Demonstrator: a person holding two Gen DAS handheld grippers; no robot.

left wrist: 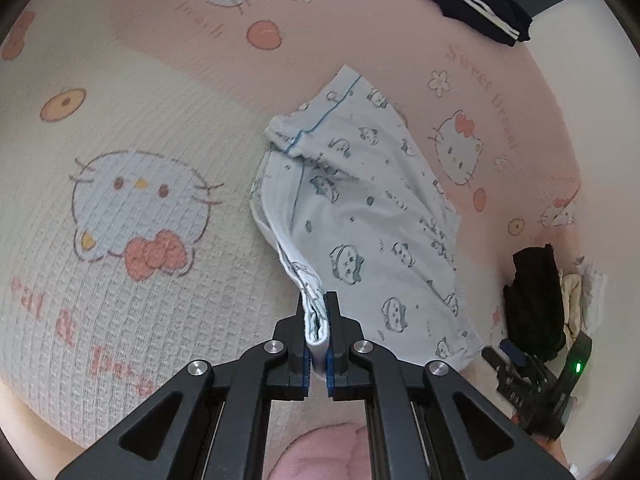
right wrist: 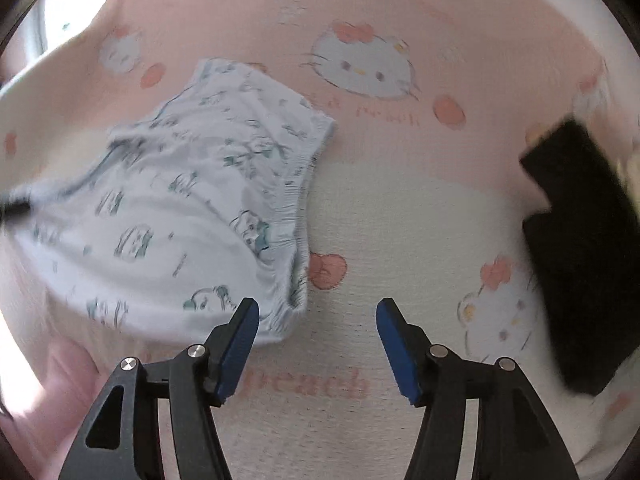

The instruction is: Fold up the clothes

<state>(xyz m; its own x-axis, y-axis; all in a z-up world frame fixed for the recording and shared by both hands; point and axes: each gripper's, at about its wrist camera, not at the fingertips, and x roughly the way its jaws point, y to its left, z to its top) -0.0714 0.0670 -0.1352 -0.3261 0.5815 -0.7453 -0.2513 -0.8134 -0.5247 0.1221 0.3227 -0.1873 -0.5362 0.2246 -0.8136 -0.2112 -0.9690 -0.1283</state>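
A pair of pale blue printed shorts (left wrist: 360, 208) lies partly folded on a pink and cream cartoon-cat blanket (left wrist: 140, 120). My left gripper (left wrist: 318, 304) is shut on a bunched edge of the shorts, lifting that corner off the blanket. In the right wrist view the same shorts (right wrist: 192, 208) lie to the left, elastic waistband facing right. My right gripper (right wrist: 318, 308) hangs open over the blanket (right wrist: 400, 220), its left finger just over the shorts' lower hem, nothing between its pads. The right gripper's body (left wrist: 536, 376) shows at the lower right of the left wrist view.
A folded dark garment with white stripes (left wrist: 476, 4) lies at the blanket's far edge. A black folded garment (right wrist: 580, 248) sits at the right, beside pale crumpled clothes (left wrist: 580, 296). A pink fabric (left wrist: 328, 452) shows under my left gripper.
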